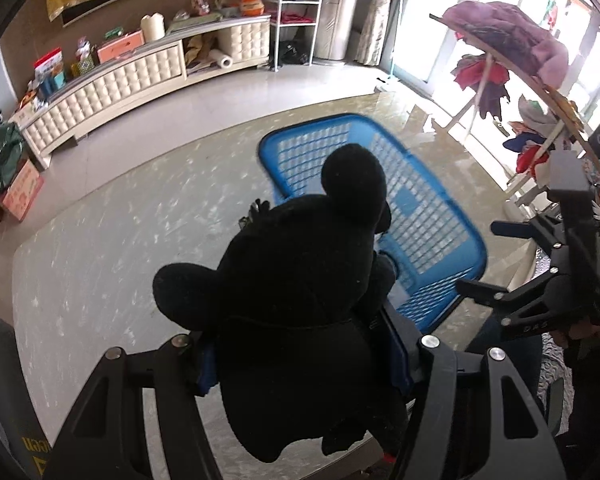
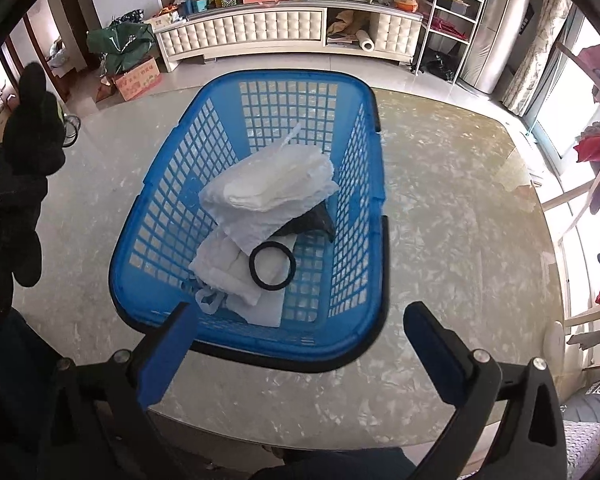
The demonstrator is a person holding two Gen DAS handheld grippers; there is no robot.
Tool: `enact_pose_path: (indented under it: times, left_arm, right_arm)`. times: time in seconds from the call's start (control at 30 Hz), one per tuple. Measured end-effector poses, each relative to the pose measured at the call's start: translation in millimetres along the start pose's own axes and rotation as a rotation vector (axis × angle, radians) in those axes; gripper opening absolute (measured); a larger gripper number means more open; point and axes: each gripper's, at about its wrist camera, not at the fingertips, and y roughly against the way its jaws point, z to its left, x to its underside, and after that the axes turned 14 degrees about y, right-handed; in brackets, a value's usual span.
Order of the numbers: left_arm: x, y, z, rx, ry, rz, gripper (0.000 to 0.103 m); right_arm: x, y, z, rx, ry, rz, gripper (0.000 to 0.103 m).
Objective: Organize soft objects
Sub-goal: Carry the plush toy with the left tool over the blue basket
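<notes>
— Plush toy [image 1: 300,280], black with round ears: where is it?
— Clamped in the left claw [image 1: 304,364], held up above the marble surface [image 1: 100,264], left of the blue basket [image 2: 364,184].
— And inside the basket?
— Folded white cloths [image 2: 272,192] lie in the middle, a black hair band [image 2: 272,266] rests on their near end, and a dark piece [image 2: 320,218] peeks out from under them on the right.
— The right claw [image 2: 296,344]?
— Spread wide apart with nothing between its fingers, hanging over the basket's near rim. A clothes rack [image 1: 512,64] stands far right.
</notes>
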Motion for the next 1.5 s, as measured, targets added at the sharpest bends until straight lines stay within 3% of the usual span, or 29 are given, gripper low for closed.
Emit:
enact_pose_path:
  times: [0.27, 0.5, 0.8, 1.33, 1.5]
  left_arm:
    - [-12, -7, -31, 0.017, -0.059, -0.003, 0.063]
    - [-31, -24, -55, -0.013, -0.105, -0.003, 0.063]
    - [-49, -64, -64, -0.031, -0.129, 0.052, 0.063]
    - [-50, -122, -72, -0.026, -0.19, 0.147, 0.063]
    - [-42, -132, -79, -0.028, -0.264, 0.182, 0.064]
  right_arm:
    - [8, 5, -14, -0.012, -0.014, -0.023, 0.103]
    - [14, 3, -27, -0.02, -0.017, -0.026, 0.103]
    - [8, -3, -39, -0.033, -0.045, -0.035, 0.103]
    - [11, -25, -55, -0.044, -0.068, 0.002, 0.103]
    - [9, -29, -57, -0.053, -0.073, 0.002, 0.103]
